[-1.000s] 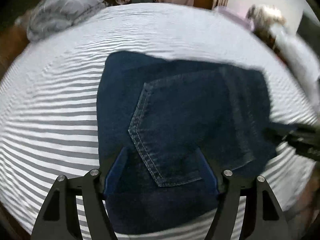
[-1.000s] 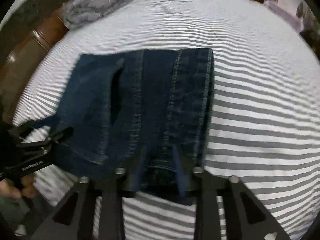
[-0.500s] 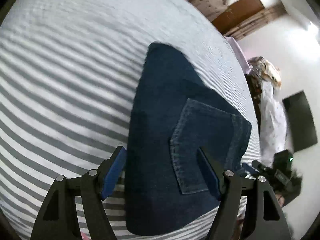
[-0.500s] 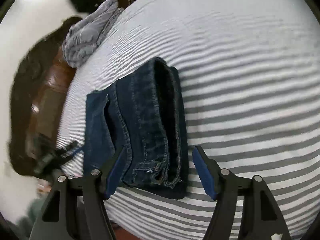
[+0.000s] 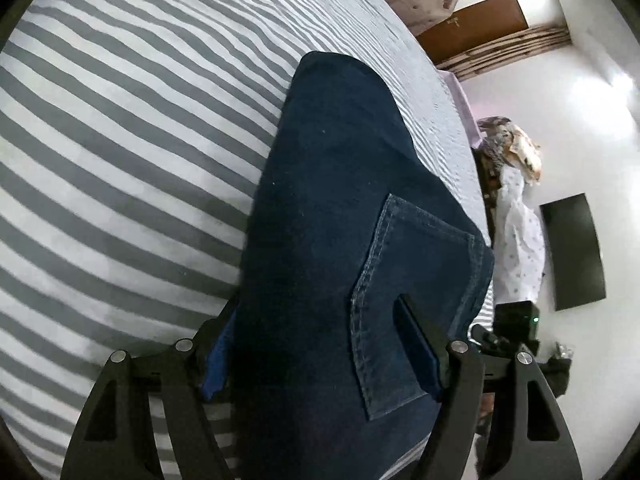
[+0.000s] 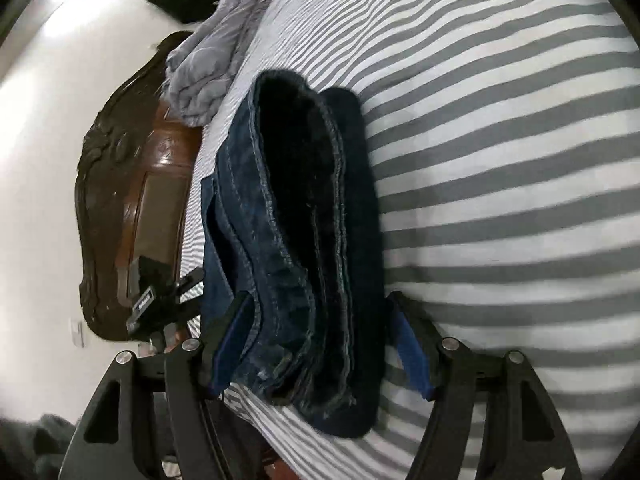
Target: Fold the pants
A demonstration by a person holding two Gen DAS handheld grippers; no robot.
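Left wrist view: folded dark blue denim pants on grey-and-white striped bed, long axis running away from camera, back pocket uppermost near tool. Left tool tilted down, rolled, jaws wide, straddling near end of pants; grip on cloth unclear. Right wrist view: pants end-on, stacked hems facing camera. Right tool angled down, jaws spread either side of the bundle, pads apart from the cloth.
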